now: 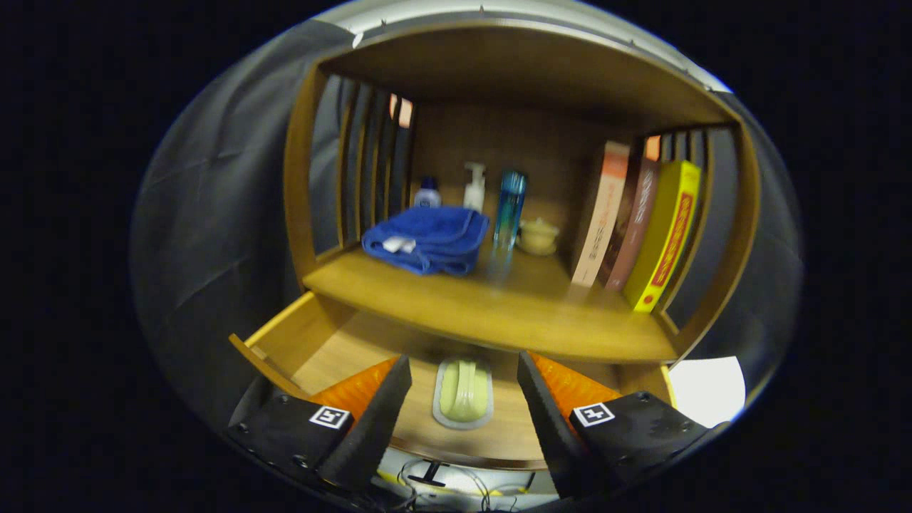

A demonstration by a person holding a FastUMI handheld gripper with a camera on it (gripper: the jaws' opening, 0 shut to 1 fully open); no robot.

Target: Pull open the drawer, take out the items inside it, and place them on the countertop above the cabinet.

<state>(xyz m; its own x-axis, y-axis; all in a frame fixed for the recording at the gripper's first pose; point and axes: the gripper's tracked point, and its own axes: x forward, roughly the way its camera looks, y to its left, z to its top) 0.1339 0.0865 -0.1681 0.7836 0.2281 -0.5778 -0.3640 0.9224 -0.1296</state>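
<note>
No writing on the 3 book spines at 2 o'clock can be read, and each finger carries 1 square marker tag you cannot decode. On the countertop at 12 o'clock lie a folded blue towel, 3 bottles and a small lidded jar, and its front edge overhangs the back of the open drawer. Your gripper is spread wide, holding nothing, and the soap dish sits on the drawer floor between the fingers, touching neither.
</note>
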